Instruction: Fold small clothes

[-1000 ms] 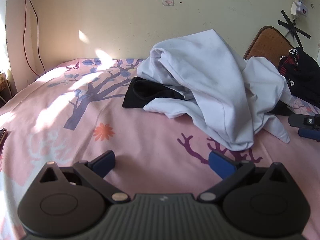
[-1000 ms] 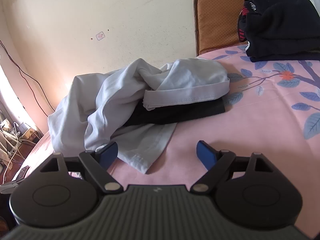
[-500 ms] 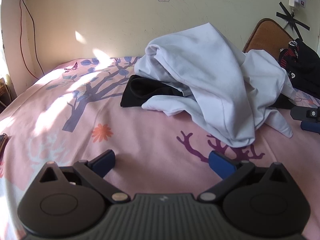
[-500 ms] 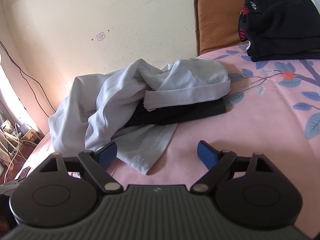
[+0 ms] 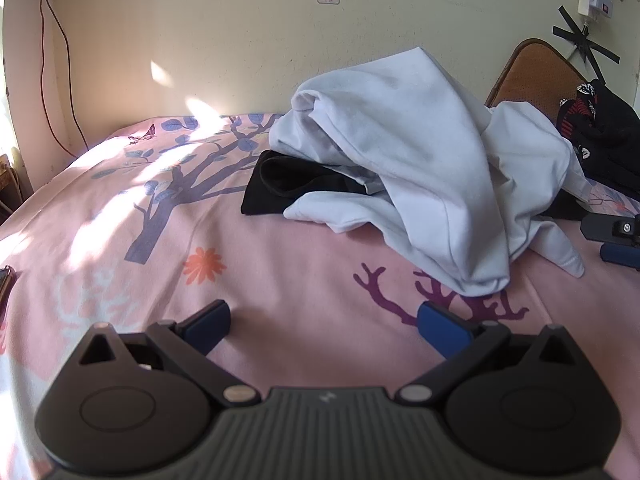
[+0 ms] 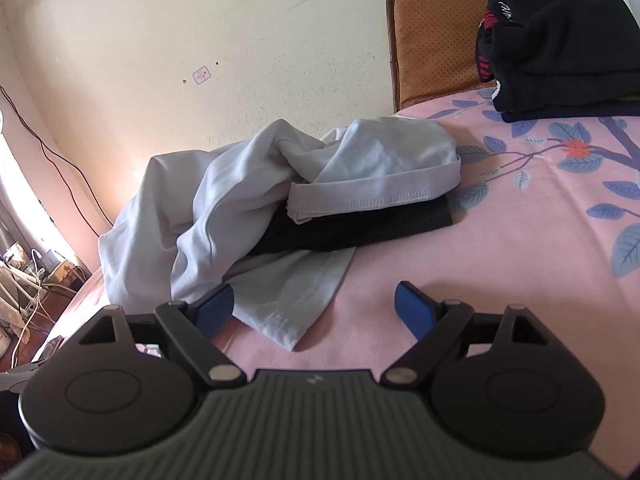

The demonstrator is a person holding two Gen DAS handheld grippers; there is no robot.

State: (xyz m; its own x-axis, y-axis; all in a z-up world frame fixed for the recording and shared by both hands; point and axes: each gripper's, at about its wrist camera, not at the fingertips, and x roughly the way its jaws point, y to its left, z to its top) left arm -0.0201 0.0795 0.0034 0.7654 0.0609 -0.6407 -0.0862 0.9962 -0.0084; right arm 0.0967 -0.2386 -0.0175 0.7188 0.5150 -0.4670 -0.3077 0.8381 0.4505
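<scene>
A crumpled white garment [image 5: 420, 160] lies heaped on the pink bedsheet [image 5: 280, 264], partly covering a black garment [image 5: 288, 184]. My left gripper [image 5: 324, 320] is open and empty, low over the sheet in front of the heap. The right wrist view shows the same white garment [image 6: 256, 200] over the black garment [image 6: 360, 228]. My right gripper [image 6: 314, 308] is open, its left fingertip [image 6: 214, 308] close to the white hem, apart from it as far as I can see. The right gripper's fingers [image 5: 616, 232] show at the far right of the left wrist view.
A stack of dark clothes [image 6: 560, 40] sits at the head of the bed against an orange headboard [image 6: 432, 32]. A wall runs behind the bed. Cables and clutter [image 6: 28, 272] lie beyond the bed's left edge. Bare sheet [image 6: 520, 240] spreads right of the heap.
The left gripper has drifted a little towards the heap, which looks slightly larger and more central. The right view has barely shifted. Both grippers stay open.
</scene>
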